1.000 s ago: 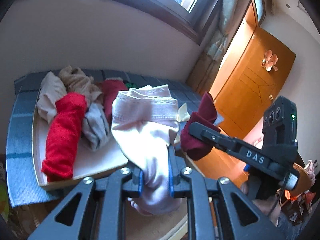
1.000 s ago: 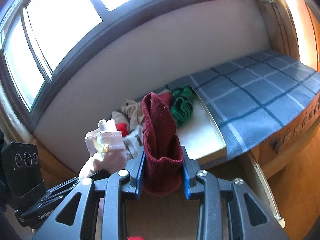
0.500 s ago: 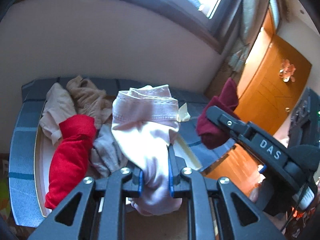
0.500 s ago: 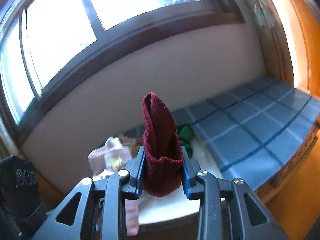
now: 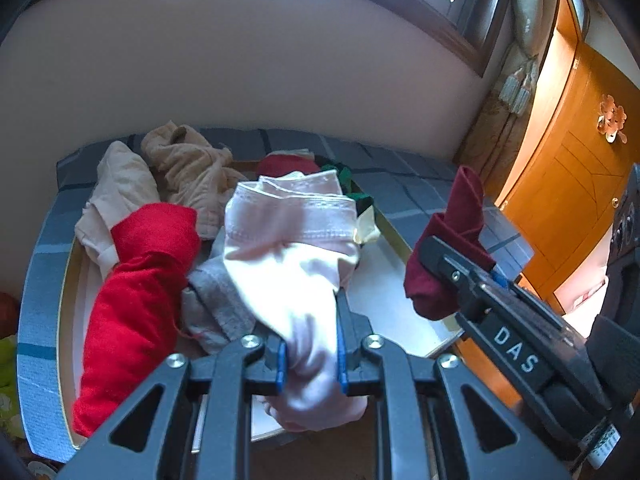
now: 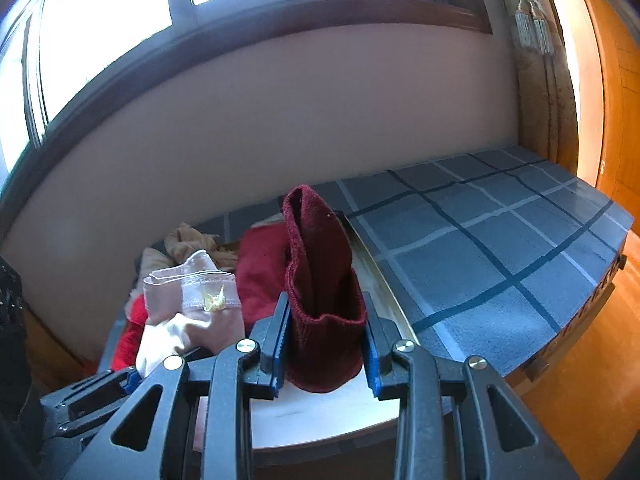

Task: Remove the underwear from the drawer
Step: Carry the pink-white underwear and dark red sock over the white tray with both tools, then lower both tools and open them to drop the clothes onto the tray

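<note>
While the left tongs [image 5: 310,354] pinch the soft pale pink underwear [image 5: 292,248] and the right tongs [image 6: 325,354] pinch the dark red knitted piece [image 6: 320,300] above the white drawer [image 5: 404,300], loose cloth could slip and fall back in.

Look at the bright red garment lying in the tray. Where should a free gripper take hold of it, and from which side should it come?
Probably at the upper end of the red garment, the bunched hump that stands proud. Come from above, jaws across its width. It lies as a long roll along the left of the tray, the grey piece crowding its right side, so a side approach would likely snag that.
</note>
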Demonstrator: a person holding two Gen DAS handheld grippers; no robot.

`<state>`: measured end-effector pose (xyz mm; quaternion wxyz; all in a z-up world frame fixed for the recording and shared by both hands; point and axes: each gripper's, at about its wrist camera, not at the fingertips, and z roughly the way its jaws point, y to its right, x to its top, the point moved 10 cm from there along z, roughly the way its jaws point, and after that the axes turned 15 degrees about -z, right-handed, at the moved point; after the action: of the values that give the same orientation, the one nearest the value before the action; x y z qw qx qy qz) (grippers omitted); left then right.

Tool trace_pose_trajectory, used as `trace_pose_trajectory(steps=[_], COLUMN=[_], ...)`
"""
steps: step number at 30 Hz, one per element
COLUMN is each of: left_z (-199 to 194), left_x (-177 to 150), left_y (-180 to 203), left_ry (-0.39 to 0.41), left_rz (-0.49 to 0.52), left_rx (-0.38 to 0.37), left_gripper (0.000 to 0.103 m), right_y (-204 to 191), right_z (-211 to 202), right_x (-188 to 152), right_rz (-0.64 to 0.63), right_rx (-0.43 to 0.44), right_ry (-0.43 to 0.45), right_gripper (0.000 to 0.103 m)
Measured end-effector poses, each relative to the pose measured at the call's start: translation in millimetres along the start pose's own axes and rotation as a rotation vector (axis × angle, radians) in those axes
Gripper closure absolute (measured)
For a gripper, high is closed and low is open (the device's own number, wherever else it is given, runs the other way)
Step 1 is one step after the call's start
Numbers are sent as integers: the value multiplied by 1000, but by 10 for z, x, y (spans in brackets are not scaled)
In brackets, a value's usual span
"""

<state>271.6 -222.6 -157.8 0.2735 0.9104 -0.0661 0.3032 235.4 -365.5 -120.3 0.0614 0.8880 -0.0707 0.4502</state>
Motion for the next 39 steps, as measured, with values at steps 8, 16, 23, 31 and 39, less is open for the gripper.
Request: trace_pose_trajectory(steps=[8, 16, 23, 31, 39], left_z=[100, 197, 332, 405, 385], left_x=[-16, -34, -79, -83, -78], left_y=[-45, -90, -122, -124, -141], left_ry=[-8, -22, -36, -37, -31], left_rz=[-1, -8, -6, -1, -4], left_rx=[35, 64, 102, 121, 122], left_gripper=[87, 87, 87, 87, 80], right_y=[58, -16, -15, -13, -68], right_z=[239, 454, 560, 616, 620], right_x=[-201, -334, -388, -393, -325], right_rz=[-2, -31, -32, -42, -24], right_rx=[-8, 14, 20, 23, 99], right_ry=[-99, -170, -203, -205, -154], right_gripper=[69, 69, 69, 69, 62])
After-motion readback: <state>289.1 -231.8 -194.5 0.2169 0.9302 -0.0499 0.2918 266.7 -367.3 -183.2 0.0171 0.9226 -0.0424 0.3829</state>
